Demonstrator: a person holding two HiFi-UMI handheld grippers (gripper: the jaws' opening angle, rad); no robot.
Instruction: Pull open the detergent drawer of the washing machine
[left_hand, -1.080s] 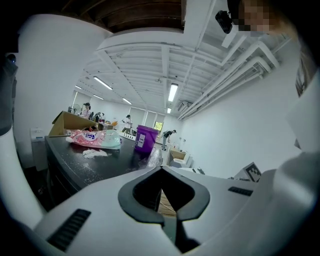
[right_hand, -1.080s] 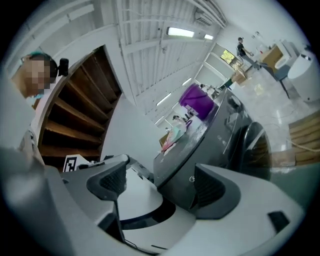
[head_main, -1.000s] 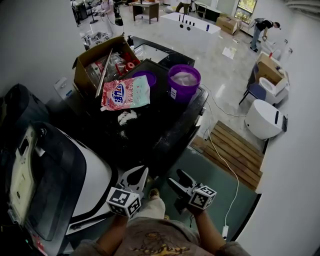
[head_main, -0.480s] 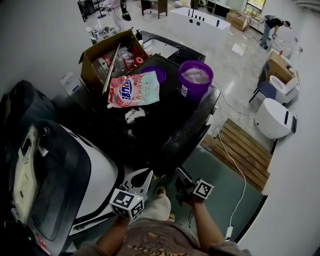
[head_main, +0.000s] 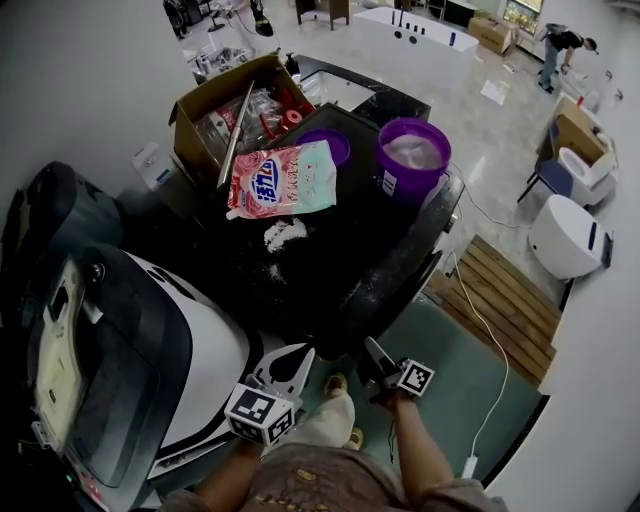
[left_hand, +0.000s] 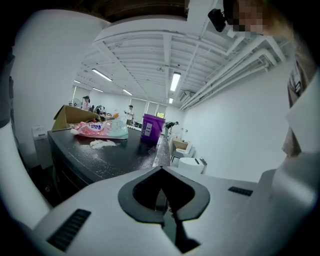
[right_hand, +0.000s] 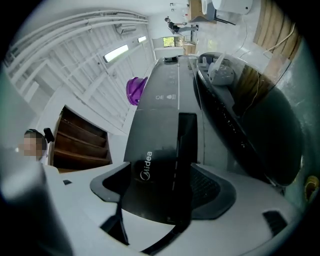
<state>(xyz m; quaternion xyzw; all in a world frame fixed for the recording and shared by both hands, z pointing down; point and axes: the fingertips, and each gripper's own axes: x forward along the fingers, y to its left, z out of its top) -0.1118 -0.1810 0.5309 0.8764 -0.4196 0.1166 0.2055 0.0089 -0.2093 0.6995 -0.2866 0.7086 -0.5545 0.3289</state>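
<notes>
Detergent drawer (right_hand: 150, 172), seemingly flush in the washing machine's (right_hand: 172, 95) upper front corner: rigid, glossy, probably slides lightly; best hooked at its dark lower recess. Right claw (right_hand: 162, 187), jaws apart and just narrowed slightly, frames it without touching; left claw (left_hand: 161, 170) closed, empty.

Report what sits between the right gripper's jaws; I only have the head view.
Observer: The right gripper has the dark detergent drawer front between its jaws. They have just been closing a little and stand apart.
Operator: Check the left gripper too.
Observer: The left gripper is shut with nothing between its jaws.
Operator: Say where it aims.
Observer: Across the washer top, toward the purple bucket.
</notes>
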